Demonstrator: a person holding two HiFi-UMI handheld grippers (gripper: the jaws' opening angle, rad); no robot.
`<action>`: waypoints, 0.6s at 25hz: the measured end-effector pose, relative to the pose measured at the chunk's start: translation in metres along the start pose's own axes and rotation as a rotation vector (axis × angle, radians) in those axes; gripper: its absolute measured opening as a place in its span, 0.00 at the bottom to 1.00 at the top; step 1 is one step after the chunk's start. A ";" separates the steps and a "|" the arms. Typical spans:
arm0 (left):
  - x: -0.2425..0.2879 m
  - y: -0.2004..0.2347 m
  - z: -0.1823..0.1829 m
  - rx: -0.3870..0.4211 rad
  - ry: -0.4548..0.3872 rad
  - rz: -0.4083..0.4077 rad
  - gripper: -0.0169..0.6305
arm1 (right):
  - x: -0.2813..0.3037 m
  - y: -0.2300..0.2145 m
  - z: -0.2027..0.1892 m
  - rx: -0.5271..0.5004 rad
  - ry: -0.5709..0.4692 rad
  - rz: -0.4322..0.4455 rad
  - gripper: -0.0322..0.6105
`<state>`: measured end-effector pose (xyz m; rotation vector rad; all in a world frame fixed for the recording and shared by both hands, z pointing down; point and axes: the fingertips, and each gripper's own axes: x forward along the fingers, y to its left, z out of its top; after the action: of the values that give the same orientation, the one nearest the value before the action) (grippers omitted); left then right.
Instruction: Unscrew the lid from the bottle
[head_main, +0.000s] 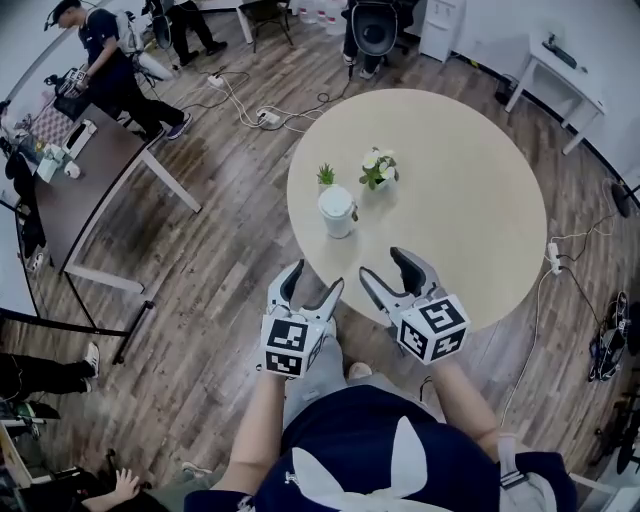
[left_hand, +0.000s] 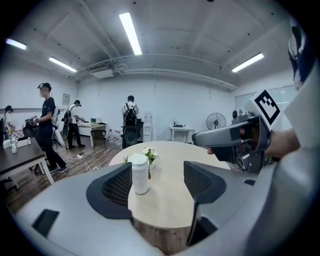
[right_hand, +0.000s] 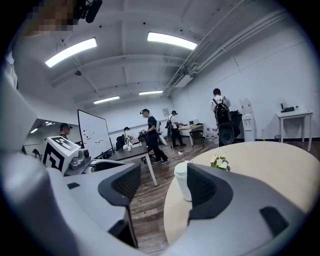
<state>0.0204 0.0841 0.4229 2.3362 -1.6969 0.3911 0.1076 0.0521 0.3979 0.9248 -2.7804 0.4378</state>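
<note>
A white bottle (head_main: 337, 211) with its white lid on stands upright on the round beige table (head_main: 470, 190), near the table's left edge. Both grippers hover short of the table's near edge, apart from the bottle. My left gripper (head_main: 313, 282) is open with nothing between its jaws; in the left gripper view the bottle (left_hand: 140, 174) shows ahead, by the left jaw of that gripper (left_hand: 157, 187). My right gripper (head_main: 385, 265) is open and empty too. In the right gripper view the bottle (right_hand: 182, 181) stands beyond that gripper (right_hand: 162, 187), partly hidden by the right jaw.
A small pot of white flowers (head_main: 378, 168) and a tiny green plant (head_main: 325, 175) stand just behind the bottle. Cables and a power strip (head_main: 268, 116) lie on the wooden floor. A dark desk (head_main: 70, 190) with people stands far left, and a white side table (head_main: 560, 60) far right.
</note>
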 end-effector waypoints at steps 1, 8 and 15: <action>0.006 0.007 -0.002 0.013 0.018 -0.007 0.51 | 0.008 -0.002 0.000 0.000 0.013 0.005 0.50; 0.047 0.048 -0.012 0.018 0.055 -0.059 0.52 | 0.057 -0.023 0.007 0.001 0.047 -0.009 0.56; 0.078 0.081 -0.019 0.044 0.094 -0.108 0.52 | 0.097 -0.034 0.006 0.002 0.100 -0.044 0.61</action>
<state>-0.0355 -0.0035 0.4700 2.3878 -1.5275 0.5138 0.0513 -0.0297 0.4247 0.9353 -2.6653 0.4666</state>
